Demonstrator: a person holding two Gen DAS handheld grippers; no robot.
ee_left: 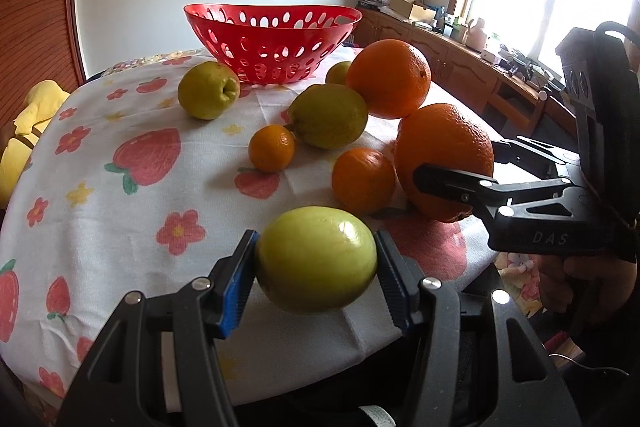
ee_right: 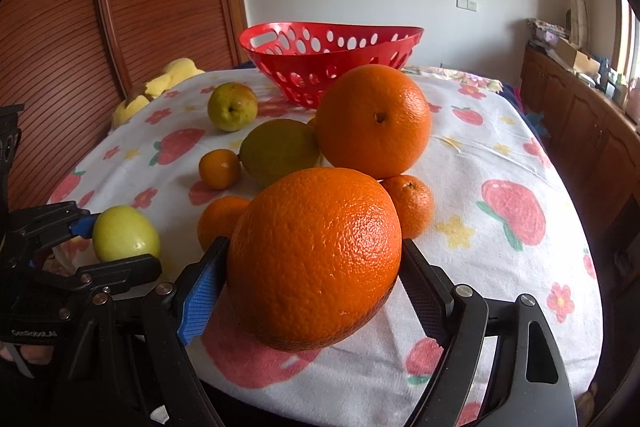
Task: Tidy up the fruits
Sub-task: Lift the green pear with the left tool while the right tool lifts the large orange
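My left gripper (ee_left: 316,267) is shut on a yellow-green apple (ee_left: 316,259) near the table's front edge; its pads press both sides. The same apple (ee_right: 126,233) and left gripper (ee_right: 124,243) show at the left of the right wrist view. My right gripper (ee_right: 312,287) is shut on a large orange (ee_right: 314,259), also seen as the orange (ee_left: 444,163) to the right. Behind lie a second large orange (ee_right: 372,119), a green lemon-like fruit (ee_right: 280,151), a green pear (ee_left: 208,91) and small mandarins (ee_left: 272,149). The red perforated basket (ee_left: 224,39) stands empty at the back.
The fruit lies on a white cloth with strawberry print (ee_left: 120,227) over a rounded table. A yellow soft toy (ee_left: 32,123) sits off the left edge. Wooden cabinets (ee_left: 460,67) run along the right under a window, and a louvred wooden door (ee_right: 120,7) is on the left.
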